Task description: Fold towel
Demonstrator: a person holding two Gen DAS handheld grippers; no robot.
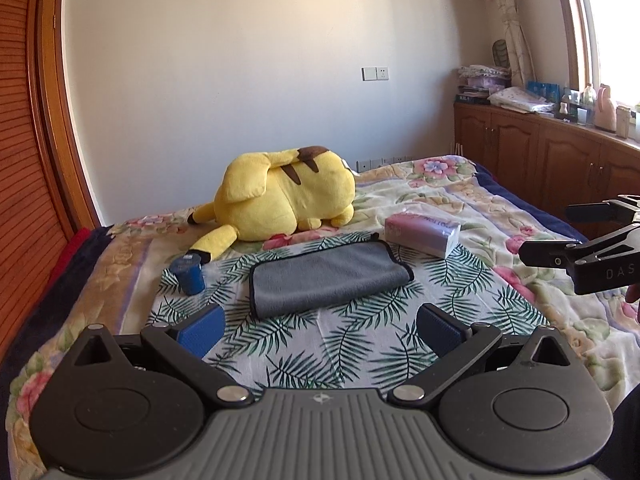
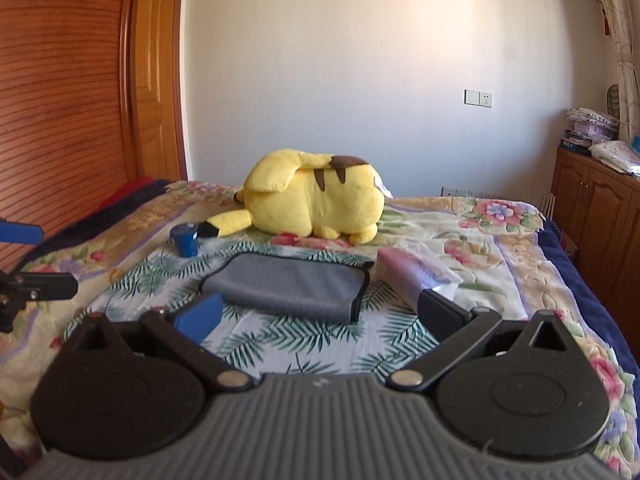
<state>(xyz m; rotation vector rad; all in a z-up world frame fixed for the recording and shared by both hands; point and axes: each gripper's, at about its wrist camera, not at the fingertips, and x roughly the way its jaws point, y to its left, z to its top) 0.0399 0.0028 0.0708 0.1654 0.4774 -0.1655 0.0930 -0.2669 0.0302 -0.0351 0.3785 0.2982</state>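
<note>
Both grippers' fingers (image 1: 202, 330) spread, empty; towel (image 1: 328, 276) ahead already doubled; blue cup (image 1: 190, 274) beside it could topple if nudged.

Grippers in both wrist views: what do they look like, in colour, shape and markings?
Both match. The left gripper and right gripper each have a grey ribbed body with a small emblem at its centre, two round black housings, black linkage arms with silver pivot pins, and blue pads on the fingers. Seen from the left wrist view, the right gripper shows pale letters "DAS" on black. No cables or sleeves show.
</note>
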